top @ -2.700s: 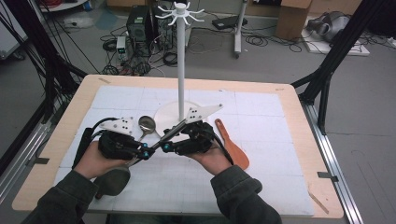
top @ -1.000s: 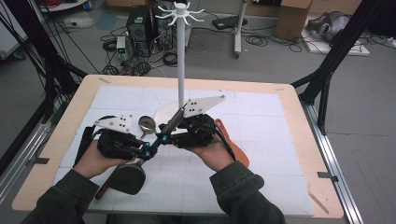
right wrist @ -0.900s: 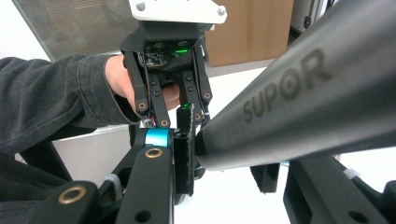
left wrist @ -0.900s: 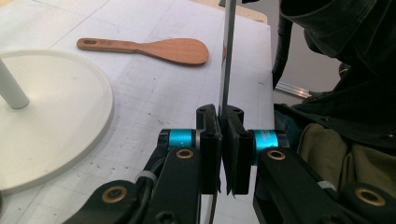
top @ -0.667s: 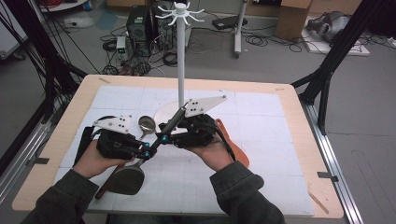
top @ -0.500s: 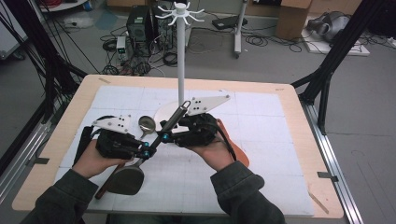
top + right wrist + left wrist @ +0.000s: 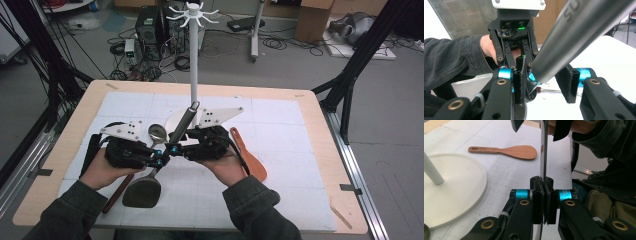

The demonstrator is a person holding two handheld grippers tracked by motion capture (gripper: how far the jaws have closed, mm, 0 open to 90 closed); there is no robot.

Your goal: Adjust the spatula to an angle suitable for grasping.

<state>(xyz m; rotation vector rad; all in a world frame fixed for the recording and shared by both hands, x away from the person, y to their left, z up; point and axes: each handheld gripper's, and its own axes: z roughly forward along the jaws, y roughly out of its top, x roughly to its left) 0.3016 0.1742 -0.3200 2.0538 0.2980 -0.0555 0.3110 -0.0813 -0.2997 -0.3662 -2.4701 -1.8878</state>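
At centre frame, our left gripper (image 7: 159, 161) clamps the spatula (image 7: 150, 182); our right gripper's (image 7: 172, 149) loosely parted jaws, just closing, straddle its handle (image 7: 182, 124).

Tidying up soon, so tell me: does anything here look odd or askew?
Only the dark metal spatula: it hangs tilted over the table, its thin shank pinched in the left hand-held gripper, its thick grey handle between the right hand-held gripper's jaws.

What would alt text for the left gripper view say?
The left gripper's black jaws clamp the thin metal shaft of a spatula. A wooden rice paddle and a round white stand base lie on the white table mat.
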